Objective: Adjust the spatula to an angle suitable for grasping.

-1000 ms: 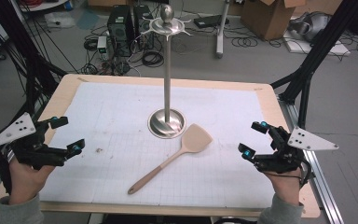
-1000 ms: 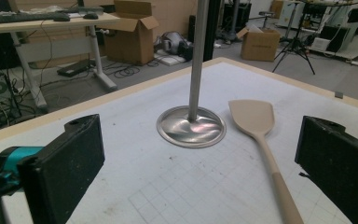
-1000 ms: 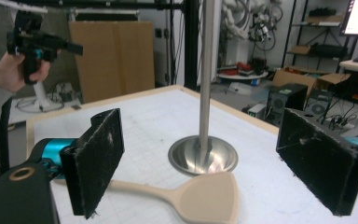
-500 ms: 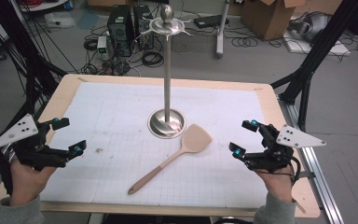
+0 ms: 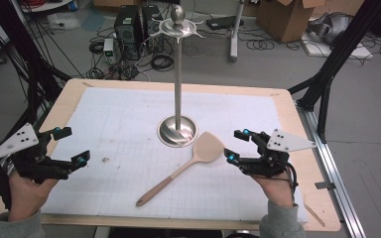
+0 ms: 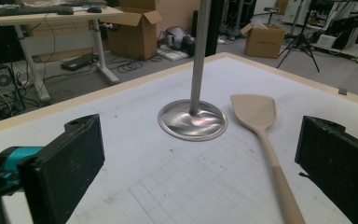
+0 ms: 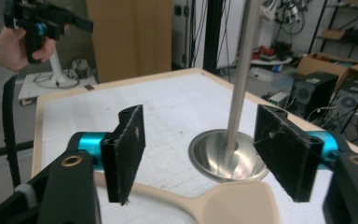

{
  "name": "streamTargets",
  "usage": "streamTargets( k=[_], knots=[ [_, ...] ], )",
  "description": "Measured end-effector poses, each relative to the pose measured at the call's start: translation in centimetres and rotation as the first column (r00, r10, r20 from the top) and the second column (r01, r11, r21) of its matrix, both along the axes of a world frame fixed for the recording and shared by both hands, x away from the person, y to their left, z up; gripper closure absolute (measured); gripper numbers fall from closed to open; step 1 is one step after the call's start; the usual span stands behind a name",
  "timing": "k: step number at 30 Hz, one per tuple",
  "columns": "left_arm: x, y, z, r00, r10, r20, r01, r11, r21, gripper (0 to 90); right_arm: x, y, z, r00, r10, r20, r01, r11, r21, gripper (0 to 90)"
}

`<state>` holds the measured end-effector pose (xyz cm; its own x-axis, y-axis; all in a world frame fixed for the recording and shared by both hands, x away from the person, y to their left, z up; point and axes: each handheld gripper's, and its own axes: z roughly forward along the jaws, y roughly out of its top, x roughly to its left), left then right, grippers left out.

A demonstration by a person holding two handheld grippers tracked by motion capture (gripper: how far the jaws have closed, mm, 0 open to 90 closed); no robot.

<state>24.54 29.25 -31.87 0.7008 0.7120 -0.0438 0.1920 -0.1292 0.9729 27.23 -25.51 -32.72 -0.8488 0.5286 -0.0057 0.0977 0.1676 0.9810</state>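
Nearing spatula (image 5: 206, 148), right hand-held gripper (image 5: 232, 145), jaws closing

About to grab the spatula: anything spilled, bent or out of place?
Nothing serious. The spatula lies flat and whole beside the stand, which is upright. A small dark smudge marks the mat near the left gripper.

Left gripper (image 5: 70, 146) jaws wide apart; right gripper (image 5: 237, 145) jaws just narrowing, empty.
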Motion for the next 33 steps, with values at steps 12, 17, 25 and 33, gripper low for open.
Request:
streamTargets(
  k=[12,17,25,33],
  knots=[
    [-0.4,0.4,-0.2,0.9998,0.019,-0.007,-0.019,0.9998,0.010,1.7,1.6,4.7,-1.5,0.9967,0.060,-0.055,-0.066,0.993,-0.102,55.6],
    [-0.7,0.7,-0.2,0.9996,0.028,-0.006,-0.028,0.9995,0.013,1.7,1.9,6.0,-2.0,0.9958,0.071,-0.057,-0.079,0.985,-0.150,64.7],
    [-0.9,0.7,-0.3,0.9994,0.033,-0.011,-0.033,0.9993,0.019,1.7,2.8,8.0,-3.2,0.9909,0.080,-0.108,-0.100,0.976,-0.192,77.3],
    [-1.1,0.8,-0.5,0.9992,0.038,-0.013,-0.038,0.9990,0.025,1.7,3.2,9.8,-4.0,0.9886,0.086,-0.123,-0.114,0.965,-0.238,89.3]
  ],
)
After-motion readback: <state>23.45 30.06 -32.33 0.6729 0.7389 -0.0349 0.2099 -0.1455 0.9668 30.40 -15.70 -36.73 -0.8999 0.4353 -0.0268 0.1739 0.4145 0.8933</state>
